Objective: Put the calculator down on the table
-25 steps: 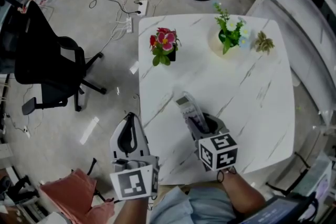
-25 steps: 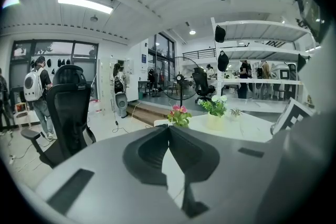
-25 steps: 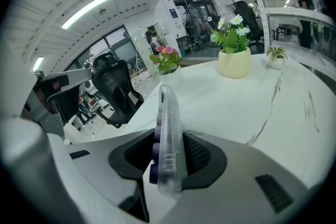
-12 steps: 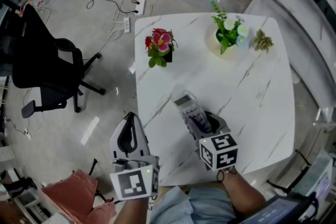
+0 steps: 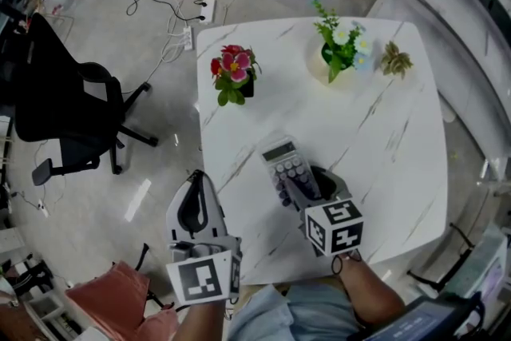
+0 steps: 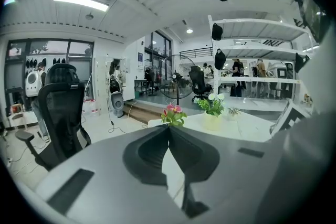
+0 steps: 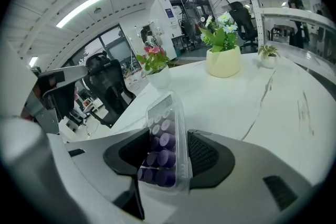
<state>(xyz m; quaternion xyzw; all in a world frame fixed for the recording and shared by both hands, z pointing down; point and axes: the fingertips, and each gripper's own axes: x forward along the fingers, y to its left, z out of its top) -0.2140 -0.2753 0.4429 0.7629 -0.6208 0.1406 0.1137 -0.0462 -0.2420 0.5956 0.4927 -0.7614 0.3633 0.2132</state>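
A clear-cased calculator [image 5: 286, 165] with purple keys lies flat on the white marble table [image 5: 383, 140], near its front left part. My right gripper [image 5: 300, 189] straddles its near end. Its jaws are opening. In the right gripper view the calculator [image 7: 164, 134] lies between the jaws of the right gripper [image 7: 170, 156], with a gap showing at the left pad. My left gripper [image 5: 196, 181] hangs off the table's left edge, above the floor. In the left gripper view the tips of the left gripper [image 6: 168, 127] meet, with nothing held.
Along the table's far side stand a red-flower pot [image 5: 231, 76], a yellow pot of white flowers [image 5: 335, 52] and a small plant [image 5: 397, 60]. A black office chair [image 5: 64, 108] and cables sit on the floor at left. A red cloth [image 5: 120, 299] lies near my left arm.
The calculator has gone from tilted up in the right gripper to lying flat on the table. The right jaws have spread. The left gripper has stayed put.
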